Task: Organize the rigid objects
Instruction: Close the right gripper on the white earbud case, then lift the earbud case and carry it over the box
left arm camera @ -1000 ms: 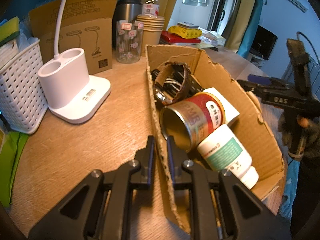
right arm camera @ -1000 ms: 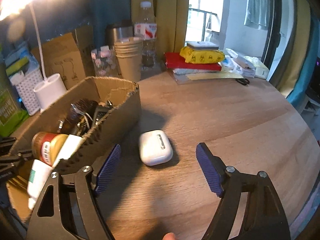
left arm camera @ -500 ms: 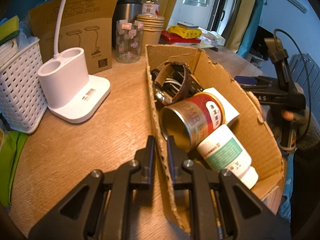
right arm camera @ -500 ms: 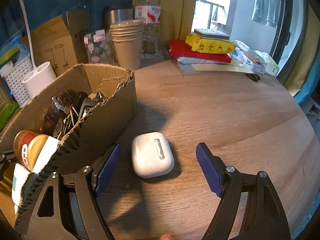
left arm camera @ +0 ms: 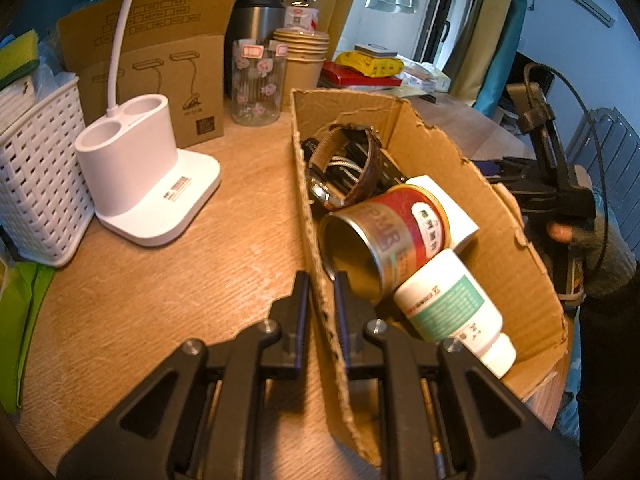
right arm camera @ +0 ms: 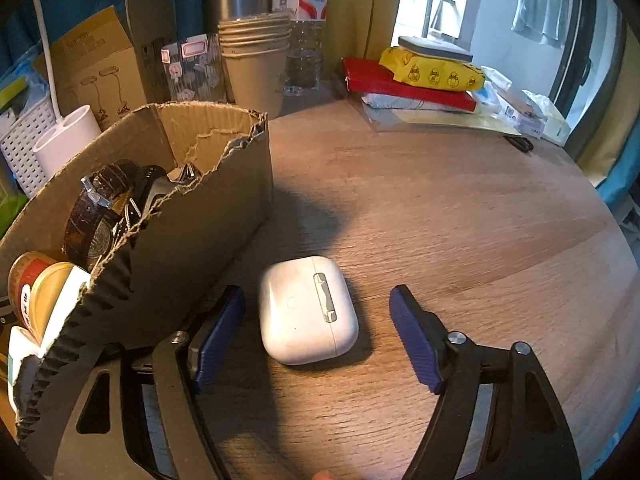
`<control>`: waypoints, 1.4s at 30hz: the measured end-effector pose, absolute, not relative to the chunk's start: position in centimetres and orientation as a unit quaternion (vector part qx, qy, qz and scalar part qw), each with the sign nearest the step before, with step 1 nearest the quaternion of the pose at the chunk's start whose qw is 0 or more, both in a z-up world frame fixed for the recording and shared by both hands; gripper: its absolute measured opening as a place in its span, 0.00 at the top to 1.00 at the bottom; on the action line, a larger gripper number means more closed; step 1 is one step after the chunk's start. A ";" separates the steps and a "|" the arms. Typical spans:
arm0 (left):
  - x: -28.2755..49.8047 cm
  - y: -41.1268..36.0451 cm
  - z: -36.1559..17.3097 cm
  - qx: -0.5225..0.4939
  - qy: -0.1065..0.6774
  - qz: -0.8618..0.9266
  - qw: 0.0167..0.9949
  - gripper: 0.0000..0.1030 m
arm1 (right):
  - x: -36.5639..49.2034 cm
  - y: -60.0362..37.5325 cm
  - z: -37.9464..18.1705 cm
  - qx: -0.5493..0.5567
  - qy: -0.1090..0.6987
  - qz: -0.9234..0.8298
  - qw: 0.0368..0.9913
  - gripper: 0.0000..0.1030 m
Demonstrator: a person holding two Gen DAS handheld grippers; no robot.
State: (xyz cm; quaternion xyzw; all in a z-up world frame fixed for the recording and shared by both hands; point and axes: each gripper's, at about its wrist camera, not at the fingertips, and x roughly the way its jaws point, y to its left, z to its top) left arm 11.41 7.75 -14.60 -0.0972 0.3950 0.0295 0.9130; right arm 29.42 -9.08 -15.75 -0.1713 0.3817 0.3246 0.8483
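A torn cardboard box [left arm camera: 492, 216] [right arm camera: 192, 232] lies on the round wooden table. Inside it are a red and gold tin [left arm camera: 384, 236], a white pill bottle [left arm camera: 452, 308], a white carton and brown-strapped watches [left arm camera: 344, 164]. My left gripper [left arm camera: 321, 280] is shut on the box's near wall, one finger on each side. A white earbuds case [right arm camera: 306, 310] lies on the table just right of the box. My right gripper [right arm camera: 316, 312] straddles the case; its jaws are closing, and the blue pads [right arm camera: 218, 328] stand apart from the case.
A white lamp base [left arm camera: 136, 184], a white basket [left arm camera: 36, 184], a cardboard lamp carton, a glass, paper cups [right arm camera: 256, 60], a steel flask and a water bottle crowd the back. A red book and yellow pack [right arm camera: 428, 68] lie at the far right. A person's gloved hand [left arm camera: 596, 252] holds the right gripper.
My right gripper has come down and forward over the earbuds case, so the case now lies between its pads, which have narrowed slightly. The left gripper and box have not moved.
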 end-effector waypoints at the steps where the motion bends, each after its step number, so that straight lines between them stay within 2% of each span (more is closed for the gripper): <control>1: 11.4 7.8 -14.6 -0.097 0.395 0.029 0.913 0.87 | 29.4 -9.0 -15.8 -0.172 0.383 0.325 0.847 0.28; 5: 11.4 7.7 -14.6 -0.097 0.395 0.029 0.913 0.87 | 29.5 -9.0 -15.9 -0.168 0.384 0.328 0.846 0.33; 10: 11.4 7.8 -14.6 -0.097 0.395 0.029 0.913 0.87 | 29.6 -9.1 -15.8 -0.159 0.385 0.335 0.845 0.50; 23: 11.4 7.6 -14.6 -0.096 0.395 0.030 0.913 0.87 | 29.2 -10.1 -15.4 -0.149 0.379 0.318 0.856 0.51; 42: 11.3 7.8 -14.4 -0.093 0.394 0.031 0.914 0.87 | 25.3 -11.8 -11.4 -0.144 0.339 0.309 0.877 0.51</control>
